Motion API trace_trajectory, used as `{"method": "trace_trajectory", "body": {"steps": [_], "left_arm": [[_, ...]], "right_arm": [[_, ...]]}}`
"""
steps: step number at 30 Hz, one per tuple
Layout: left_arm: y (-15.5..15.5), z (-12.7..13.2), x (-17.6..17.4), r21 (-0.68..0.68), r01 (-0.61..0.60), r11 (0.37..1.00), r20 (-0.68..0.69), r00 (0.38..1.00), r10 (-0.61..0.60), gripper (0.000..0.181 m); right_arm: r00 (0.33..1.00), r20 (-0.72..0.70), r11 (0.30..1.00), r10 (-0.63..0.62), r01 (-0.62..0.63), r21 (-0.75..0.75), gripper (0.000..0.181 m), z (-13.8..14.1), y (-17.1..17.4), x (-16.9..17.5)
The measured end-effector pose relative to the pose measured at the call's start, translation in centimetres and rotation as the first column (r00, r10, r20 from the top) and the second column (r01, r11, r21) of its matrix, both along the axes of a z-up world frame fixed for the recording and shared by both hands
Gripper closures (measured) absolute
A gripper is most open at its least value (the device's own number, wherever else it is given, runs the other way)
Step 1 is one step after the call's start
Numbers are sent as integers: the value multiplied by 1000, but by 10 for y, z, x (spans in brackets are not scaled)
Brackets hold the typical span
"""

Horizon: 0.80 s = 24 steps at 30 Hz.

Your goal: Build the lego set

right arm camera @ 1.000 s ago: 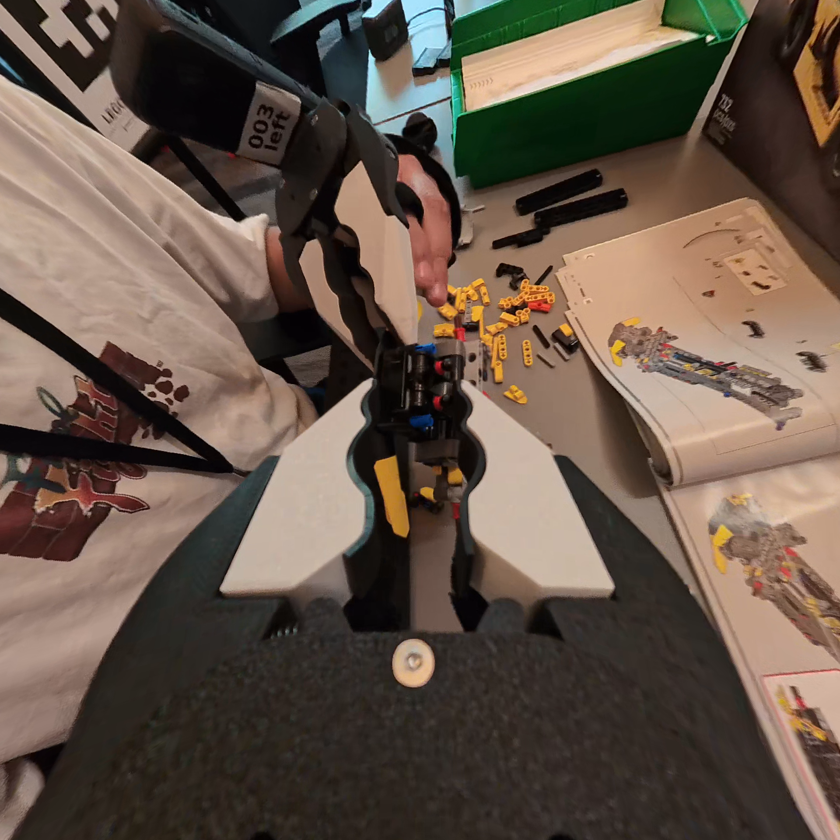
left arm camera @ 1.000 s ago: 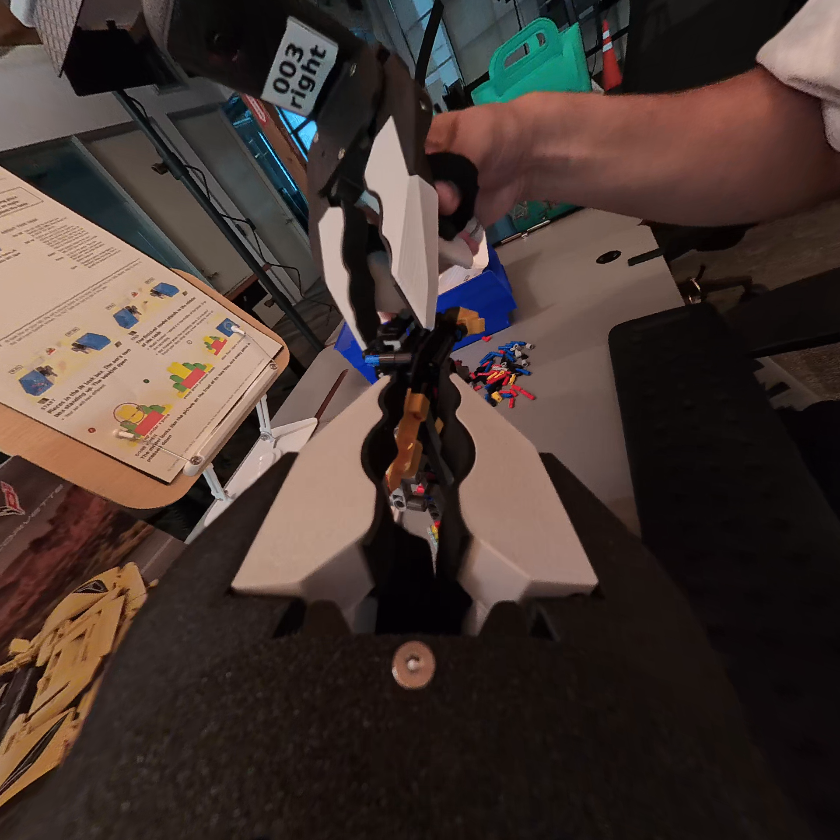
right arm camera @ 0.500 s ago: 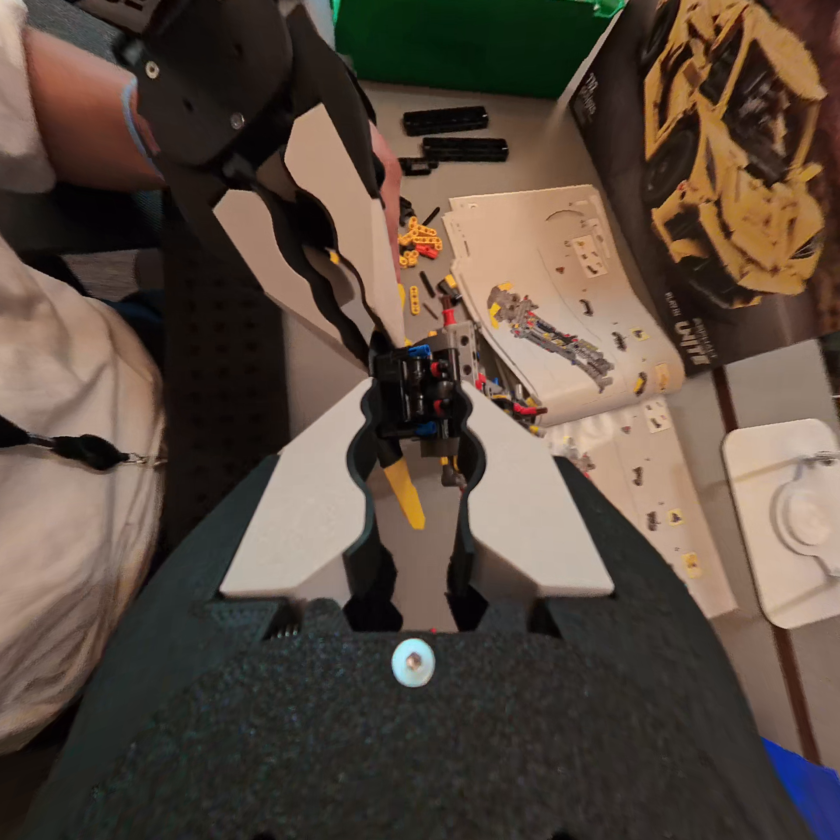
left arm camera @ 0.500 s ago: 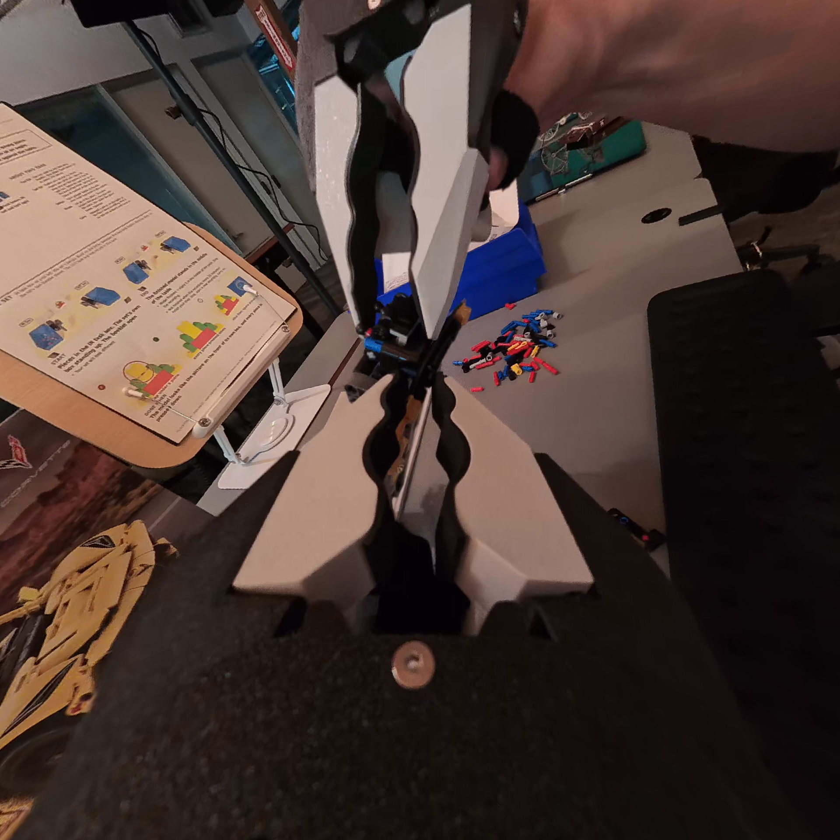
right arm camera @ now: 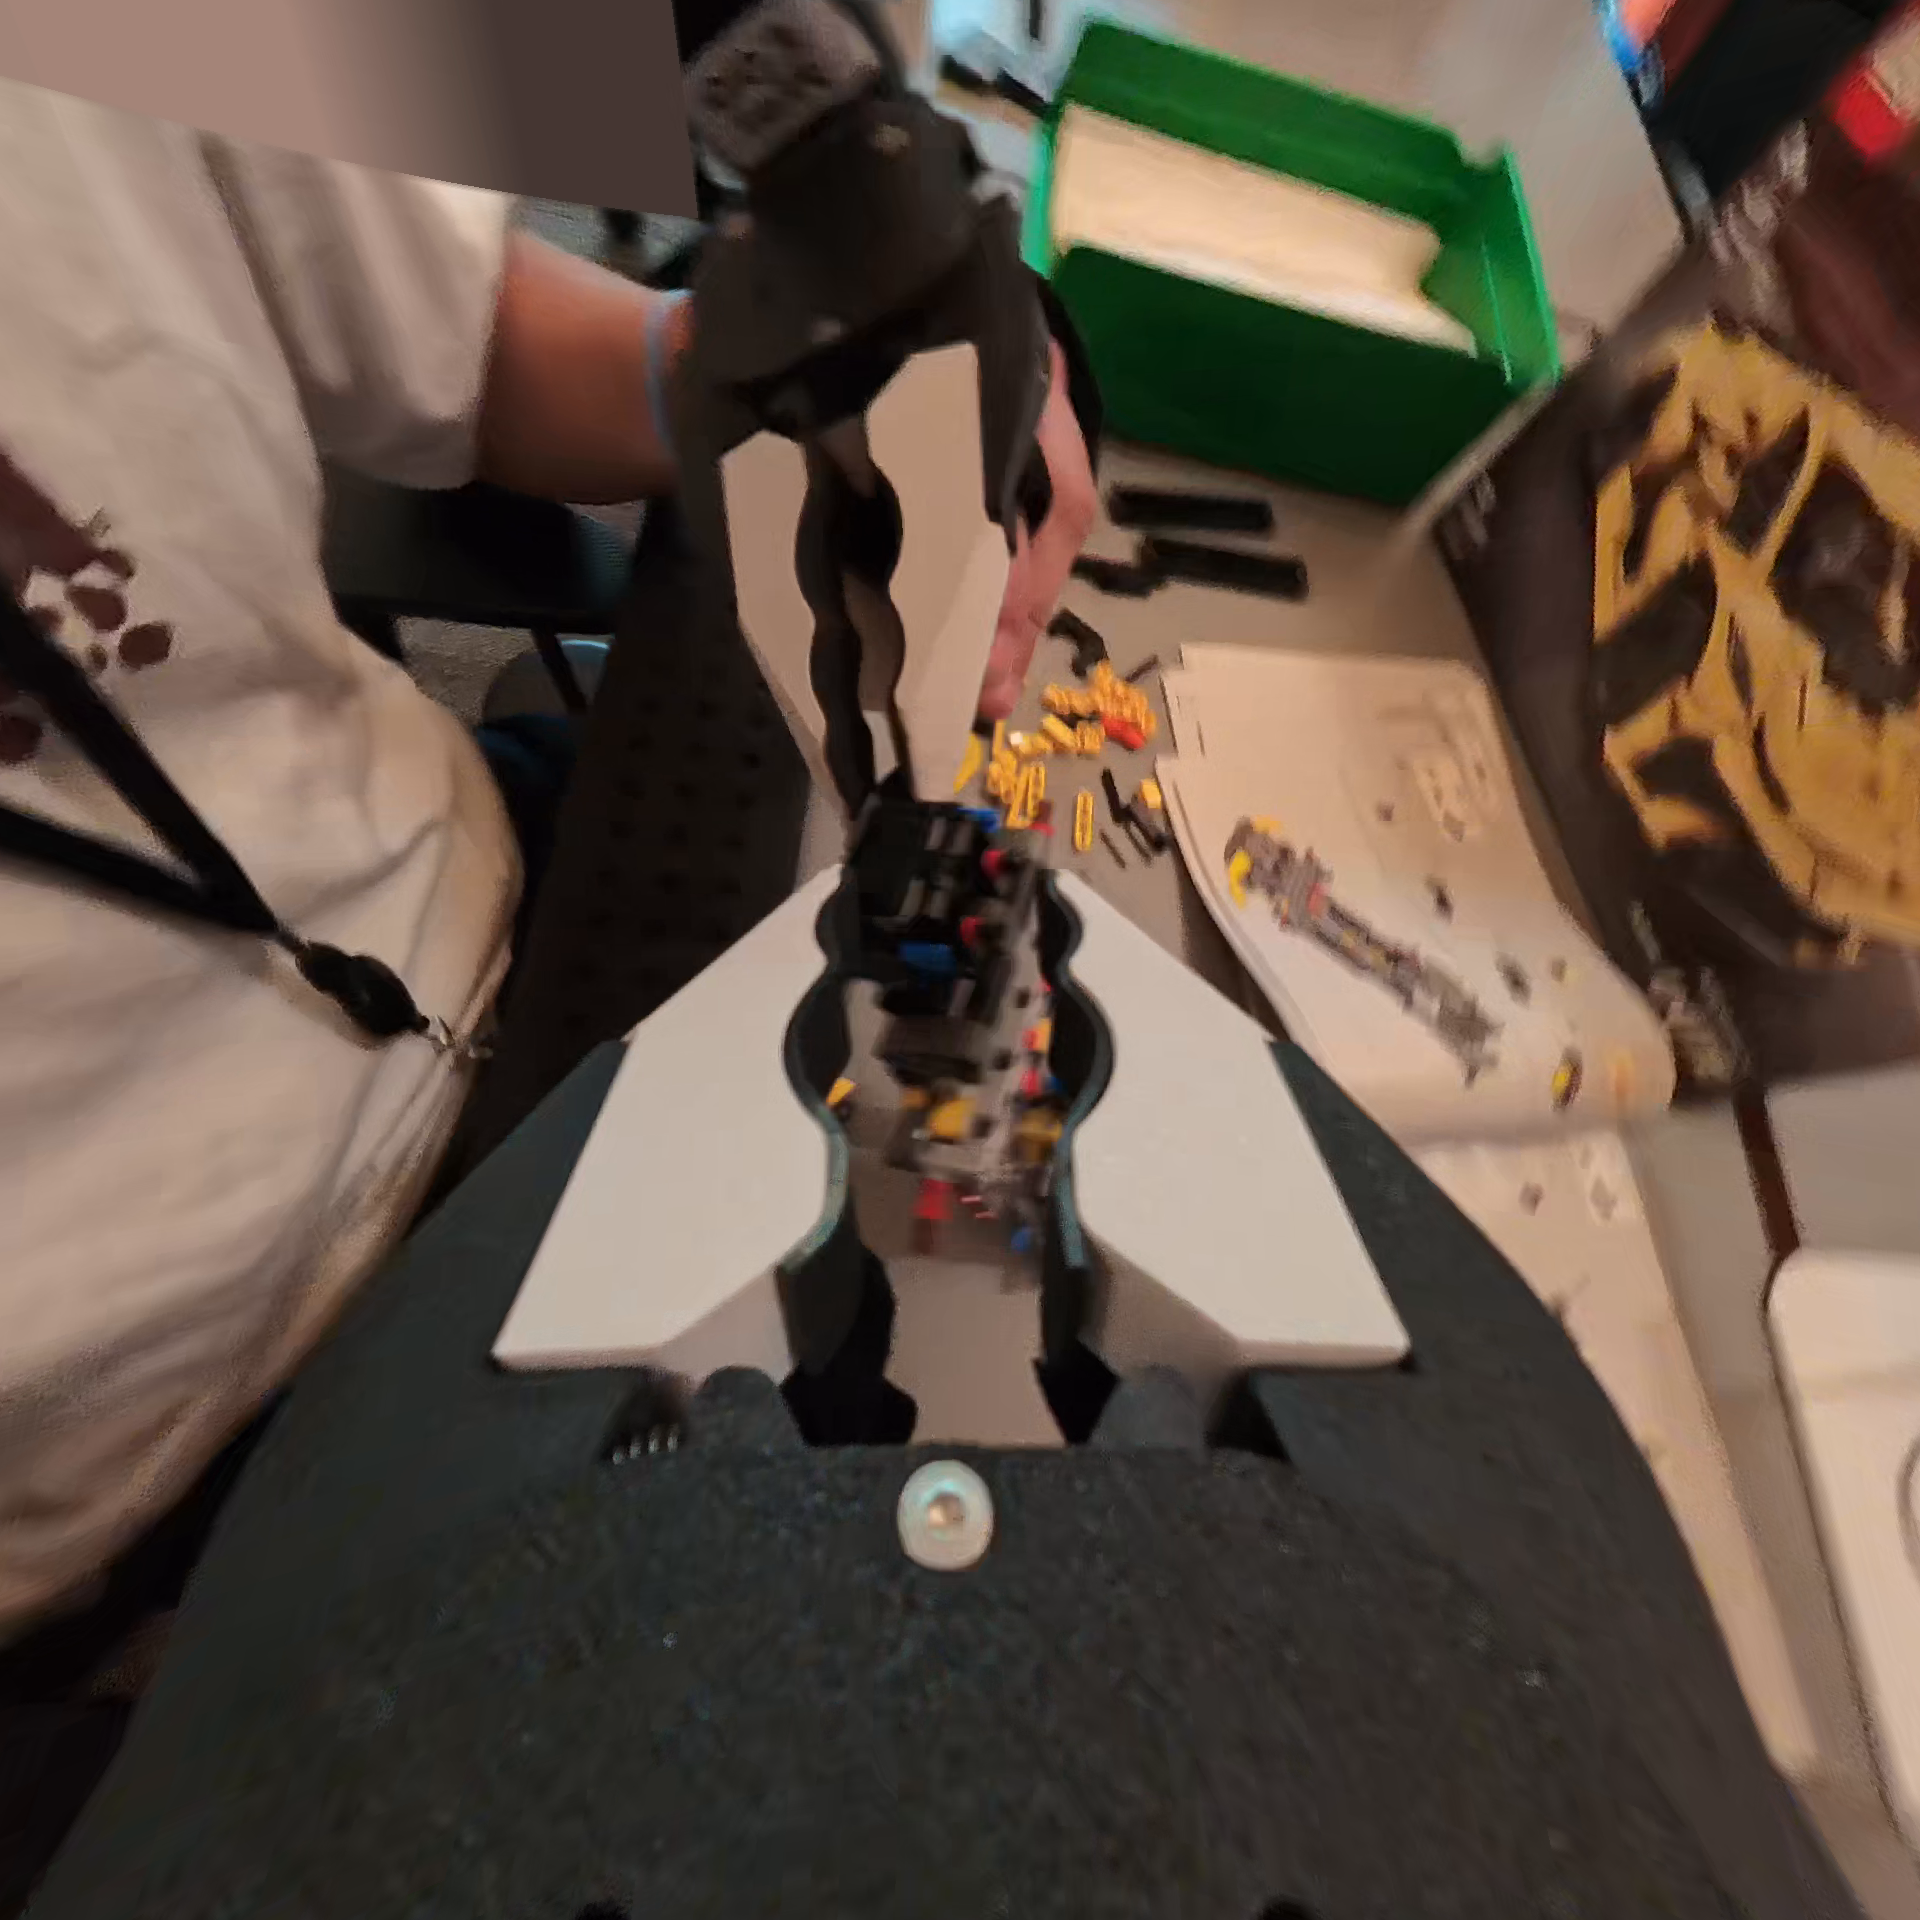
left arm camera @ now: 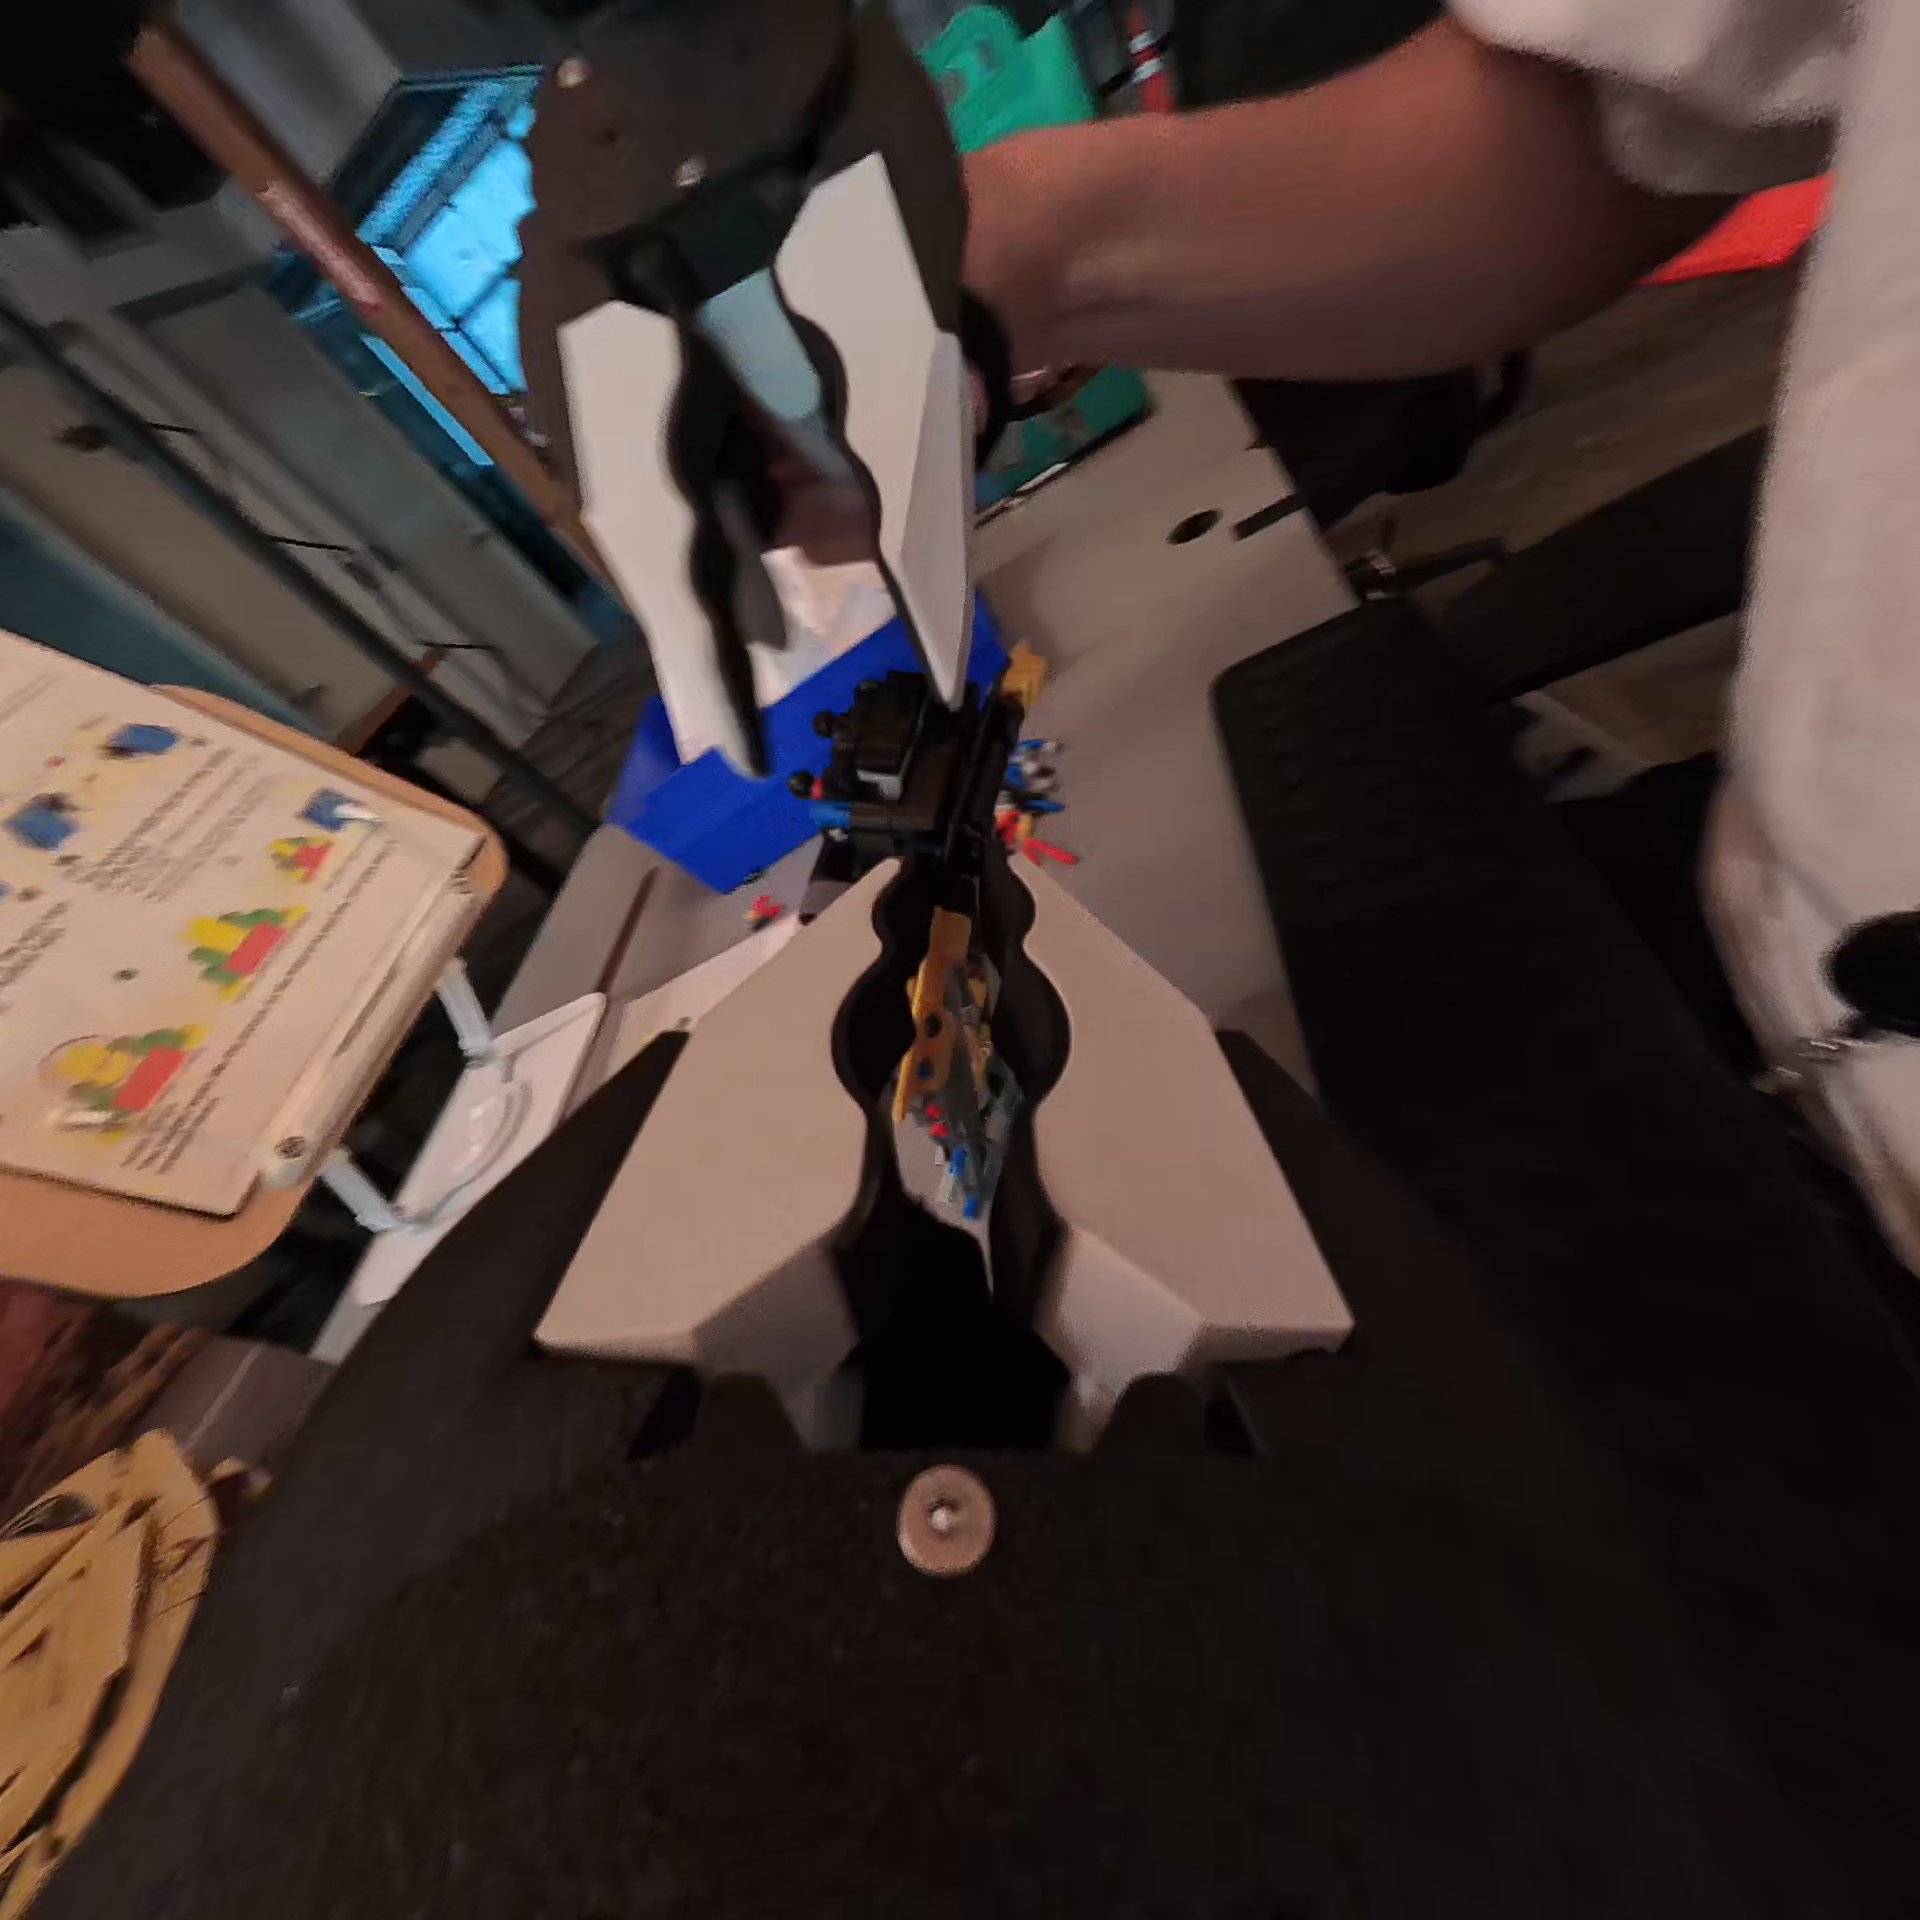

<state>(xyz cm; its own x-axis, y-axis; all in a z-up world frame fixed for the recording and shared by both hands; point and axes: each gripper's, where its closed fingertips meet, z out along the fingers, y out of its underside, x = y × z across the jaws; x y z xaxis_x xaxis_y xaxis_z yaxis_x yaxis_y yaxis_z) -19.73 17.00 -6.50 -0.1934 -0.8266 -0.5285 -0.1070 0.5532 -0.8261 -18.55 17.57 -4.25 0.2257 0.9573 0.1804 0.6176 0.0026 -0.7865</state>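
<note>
Roughly mid-build, I'd judge: I have a partly assembled lego assembly (right arm camera: 951,987), black with blue, red and yellow bits, held in the air between both tools, while many loose pieces lie unused on the tabletop (right arm camera: 1340,582). Going left to right in my right wrist view: the left gripper (right arm camera: 883,769) comes down narrow onto the assembly's far end, a pile of yellow pieces (right arm camera: 1060,738) lies beyond it, then the open instruction booklet (right arm camera: 1382,852), then the set's box (right arm camera: 1756,665). My right gripper (right arm camera: 940,883) is closed on the assembly's near end.

Only the left wrist view shows the instruction board (left arm camera: 208,935) on a stand at left, the blue bin (left arm camera: 727,790) and a mixed-colour pile (left arm camera: 1029,810). Its own tips are on the assembly; with the blur, the far gripper there looks slightly parted, though I can't be sure
</note>
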Motion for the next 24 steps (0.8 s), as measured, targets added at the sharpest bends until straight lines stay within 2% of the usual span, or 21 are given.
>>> {"method": "trace_trajectory", "body": {"steps": [1, 2, 3, 4, 6, 8, 10, 12, 15, 17, 21, 24], "left_arm": [[-3, 1, -5, -18, 36, 999, -14, 999, -36, 174], [-5, 2, -10, -33, 71, 997, -22, 997, -72, 175], [-10, 0, -17, -58, 127, 990, -44, 991, -130, 174], [-13, -1, -23, -80, 170, 982, -53, 983, -174, 174], [-15, 1, -32, -127, 240, 962, -45, 968, -247, 174], [-11, 4, -39, -184, 287, 940, -37, 954, -298, 174], [-6, 5, -45, -239, 330, 913, -40, 936, -349, 174], [-2, 5, -49, -274, 364, 890, -33, 922, -386, 174], [8, 9, -55, -322, 386, 864, -7, 912, -410, 174], [14, 9, -59, -343, 396, 852, -3, 906, -422, 174], [12, 10, -57, -382, 458, 803, 15, 872, -490, 175], [27, 18, -51, -437, 382, 814, 49, 914, -402, 172]], "right_arm": [[996, -23, 996, 83, -82, 45, 139, 4, 0, -2], [981, -59, 982, 184, -181, 62, 144, 8, -4, -6], [953, -113, 959, 282, -281, 25, 150, 12, -12, -11], [919, -172, 929, 356, -368, -40, 147, 16, -17, -17], [849, -255, 844, 462, -510, -167, 133, 13, -19, -23], [780, -311, 732, 543, -621, -279, 127, 2, -23, -31], [719, -365, 666, 591, -691, -282, 129, -5, -23, -46], [689, -375, 644, 620, -720, -257, 139, -8, -17, -56], [681, -391, 660, 619, -721, -212, 139, -6, -7, -61], [679, -395, 676, 619, -716, -170, 130, -6, -4, -62], [663, -375, 665, 648, -732, -144, 140, -7, -3, -62], [725, -374, 732, 579, -664, -154, 141, -1, 13, -57]]}}
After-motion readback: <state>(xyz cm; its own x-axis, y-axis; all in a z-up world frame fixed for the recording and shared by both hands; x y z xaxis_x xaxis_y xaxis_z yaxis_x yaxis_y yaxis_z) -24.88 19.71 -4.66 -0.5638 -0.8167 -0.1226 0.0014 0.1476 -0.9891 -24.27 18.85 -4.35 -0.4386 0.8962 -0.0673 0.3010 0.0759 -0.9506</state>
